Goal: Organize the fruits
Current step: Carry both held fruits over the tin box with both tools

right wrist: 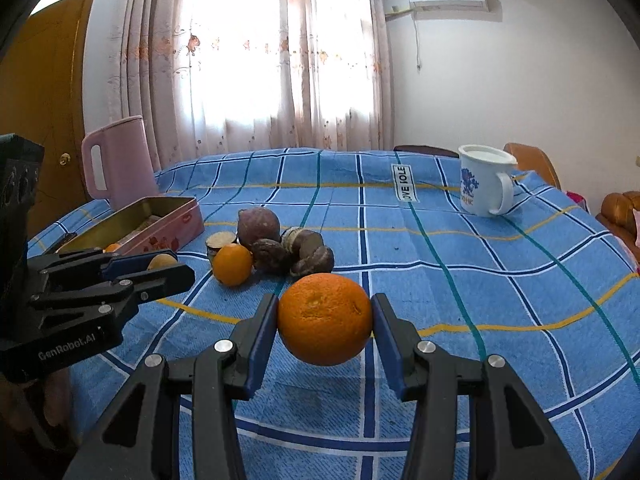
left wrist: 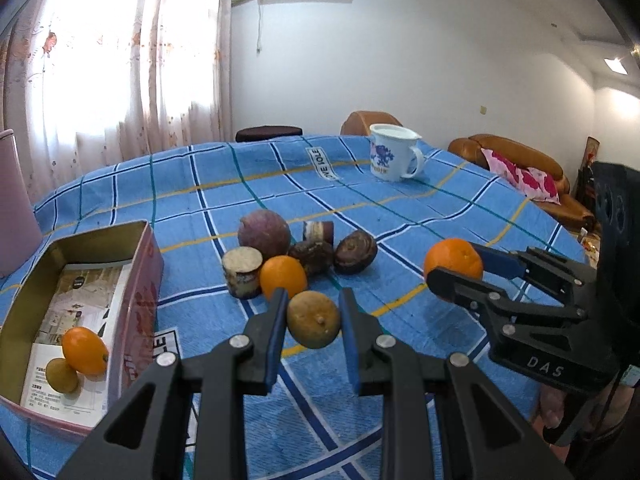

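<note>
The left hand-held gripper (left wrist: 313,322) squeezes a dull yellow-green round fruit (left wrist: 314,319), the right hand-held gripper (right wrist: 325,322) squeezes a bright round orange (right wrist: 325,319), and the open pink metal tin (left wrist: 138,280) sits nearer the left one.

Left gripper (left wrist: 313,322) and right gripper (right wrist: 325,320) each have fingers (left wrist: 276,340) clamped on fruit.

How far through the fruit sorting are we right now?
Early. Done: two fruits lie in the pink tin, an orange one and a yellowish one. In hand: the left gripper holds a yellow-green fruit; the right gripper holds an orange. Left: another orange and several dark pieces on the cloth.
</note>
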`<move>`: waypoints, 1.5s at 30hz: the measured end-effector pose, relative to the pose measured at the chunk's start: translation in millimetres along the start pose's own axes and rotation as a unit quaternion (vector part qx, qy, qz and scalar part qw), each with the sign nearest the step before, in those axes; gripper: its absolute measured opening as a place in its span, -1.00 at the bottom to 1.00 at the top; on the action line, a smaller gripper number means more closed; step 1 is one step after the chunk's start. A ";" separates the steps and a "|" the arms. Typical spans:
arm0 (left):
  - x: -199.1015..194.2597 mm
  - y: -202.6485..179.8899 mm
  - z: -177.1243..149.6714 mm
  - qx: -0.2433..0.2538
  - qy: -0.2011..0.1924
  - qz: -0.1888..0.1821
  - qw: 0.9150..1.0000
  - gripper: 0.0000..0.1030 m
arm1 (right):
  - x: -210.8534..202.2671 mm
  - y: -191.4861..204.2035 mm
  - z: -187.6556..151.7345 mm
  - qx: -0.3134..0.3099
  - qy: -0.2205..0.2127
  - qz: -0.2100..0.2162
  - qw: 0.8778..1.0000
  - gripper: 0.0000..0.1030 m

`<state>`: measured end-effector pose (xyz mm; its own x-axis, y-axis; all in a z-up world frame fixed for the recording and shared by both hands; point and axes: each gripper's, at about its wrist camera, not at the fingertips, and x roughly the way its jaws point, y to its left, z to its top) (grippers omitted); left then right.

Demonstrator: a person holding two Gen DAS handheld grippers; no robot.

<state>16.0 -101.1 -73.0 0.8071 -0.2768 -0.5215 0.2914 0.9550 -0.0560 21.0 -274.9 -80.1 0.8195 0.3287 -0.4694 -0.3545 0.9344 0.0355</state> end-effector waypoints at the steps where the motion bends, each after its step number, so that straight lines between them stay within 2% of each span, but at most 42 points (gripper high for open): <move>1: -0.8 0.6 0.1 -0.001 -0.002 0.000 1.000 -0.47 | -0.9 0.9 -0.2 -0.002 -0.003 0.000 1.000 -0.05; 15: -10.9 -1.0 -0.1 0.002 -0.034 0.015 0.999 -0.47 | -9.2 4.8 -1.9 -0.018 -0.037 0.004 0.999 -0.05; 20: -18.1 -1.8 0.6 0.009 -0.049 0.032 0.998 -0.47 | -11.6 2.3 0.7 -0.010 -0.043 0.003 0.999 -0.05; 32: -27.2 13.3 5.5 -0.003 -0.053 0.050 0.997 -0.47 | -15.1 12.8 26.8 -0.039 -0.046 0.010 0.998 -0.05; 45: -36.9 64.4 11.8 -0.047 -0.039 0.091 0.994 -0.47 | 11.7 54.8 81.9 -0.074 -0.038 0.083 0.993 -0.05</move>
<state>11.0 -30.6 -47.3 0.8805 -0.1034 -0.4626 0.0909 0.9946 -0.0493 48.0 -208.6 -11.3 0.7739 0.4916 -0.3993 -0.5452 0.8380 -0.0250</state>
